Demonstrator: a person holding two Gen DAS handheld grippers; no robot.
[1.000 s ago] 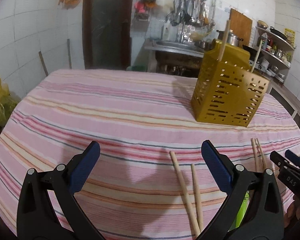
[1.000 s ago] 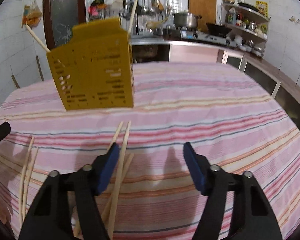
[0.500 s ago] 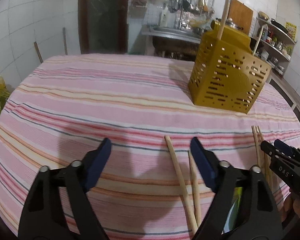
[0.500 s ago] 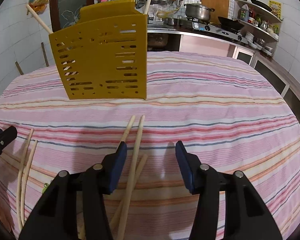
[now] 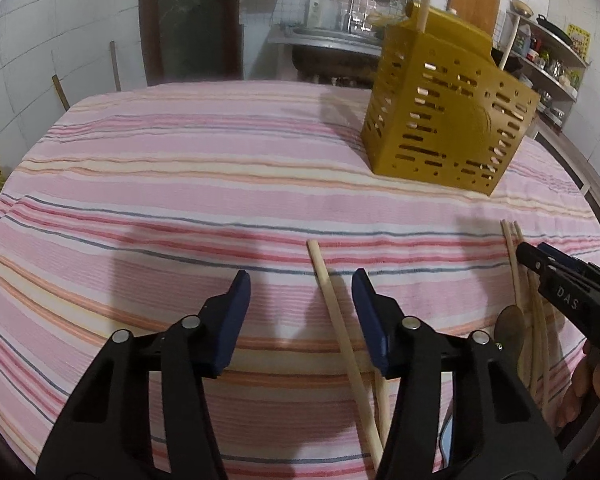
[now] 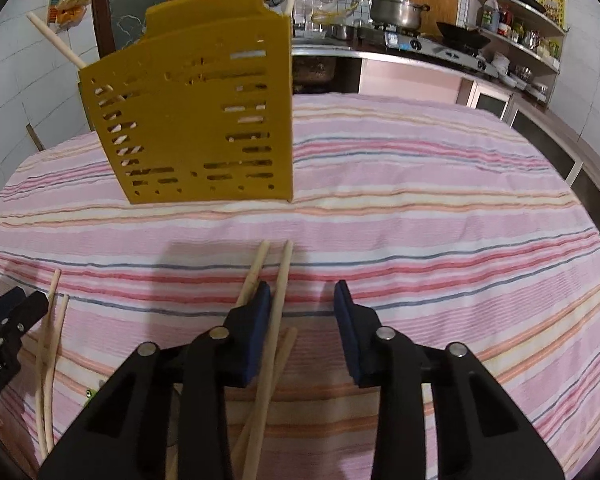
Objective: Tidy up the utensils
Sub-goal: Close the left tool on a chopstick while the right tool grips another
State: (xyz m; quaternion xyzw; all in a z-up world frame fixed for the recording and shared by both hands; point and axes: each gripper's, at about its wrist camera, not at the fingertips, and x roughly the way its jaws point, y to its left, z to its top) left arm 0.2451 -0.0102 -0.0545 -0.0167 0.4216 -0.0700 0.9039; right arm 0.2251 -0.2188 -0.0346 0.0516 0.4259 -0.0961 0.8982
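A yellow perforated utensil holder (image 5: 448, 120) stands on the striped tablecloth (image 5: 180, 184), with wooden sticks poking out of its top; it also shows in the right wrist view (image 6: 196, 120). My left gripper (image 5: 300, 284) is open, low over the cloth, with a wooden chopstick (image 5: 336, 320) lying between its fingers near the right one. My right gripper (image 6: 302, 294) is open; a chopstick (image 6: 274, 328) lies between its fingers against the left pad, another chopstick (image 6: 252, 272) just outside. A wooden spoon (image 5: 510, 328) and thin sticks lie under the right gripper in the left wrist view.
Two thin chopsticks (image 6: 50, 344) lie at the left of the right wrist view beside the left gripper's tip (image 6: 20, 312). Behind the table are a counter with a stove and pot (image 6: 398, 12), shelves and hanging utensils. The table edge is at the right.
Both grippers moved forward and lower toward the chopsticks. Both sets of jaws narrowed. The holder looks closer and larger.
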